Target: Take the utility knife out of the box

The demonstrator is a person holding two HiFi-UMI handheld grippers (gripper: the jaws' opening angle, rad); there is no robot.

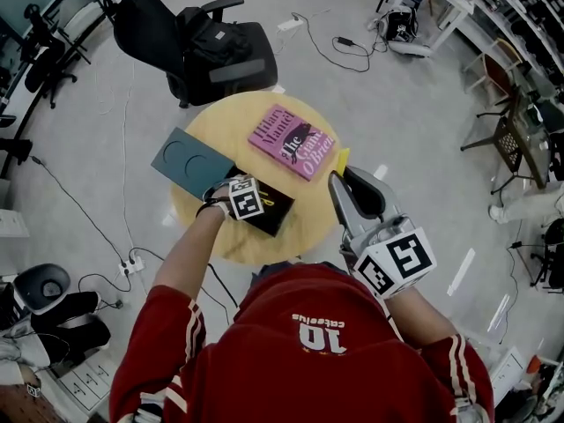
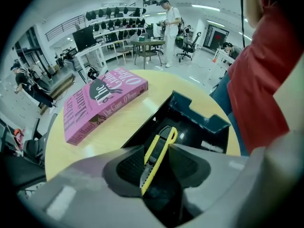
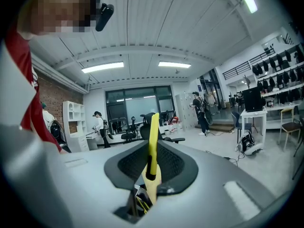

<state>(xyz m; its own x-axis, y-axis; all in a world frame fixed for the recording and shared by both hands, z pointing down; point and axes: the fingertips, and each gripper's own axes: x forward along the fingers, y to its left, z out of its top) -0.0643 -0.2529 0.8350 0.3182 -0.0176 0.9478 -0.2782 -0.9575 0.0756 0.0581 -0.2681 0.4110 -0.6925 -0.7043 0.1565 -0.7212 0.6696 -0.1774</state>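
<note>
- Round wooden table [image 1: 310,211] is carrying everything. The work is happening at its near edge, right in front of the person.
- Box [image 2: 202,119] is lying open by that edge w/ knife [image 2: 161,139] lying lengthwise in the black tray, so it's not out yet.
- L gripper [image 2: 160,161] is pointing steeply down into the box, jaws apart & straddling the knife mid-body. Pads [image 2: 127,167] are sitting just beside its long sides, not visibly squeezing.
- Step in hand, as I'm reading it: pinching, then lifting. The pinch should be going squarely across the yellow body, away from the blade end. The lift should be going straight up, so the knife isn't scraping the tray walls or dragging the light box along.
- R gripper [image 3: 153,163] is hovering off the table's right side, clenched on a thin yellow strip [image 3: 154,132]. It isn't free for pinning the box down, which is a risk if the knife is sitting tight.
- Red sleeve [image 2: 266,80] is crowding the box's right side in the L gripper view, prob. not blocking the lift.
- Lid [image 1: 189,159] is lying just beside the box, on its far left.
- Pink book [image 1: 293,142] is lying further back on the table, apart from the box. Nothing is hanging over the lift path.
- Chair [image 1: 150,20] w/ backpack [image 1: 225,38] is standing beyond the table, and cables are trailing over the floor.
- Other people are standing across the room, too far off to be getting in the way.
</note>
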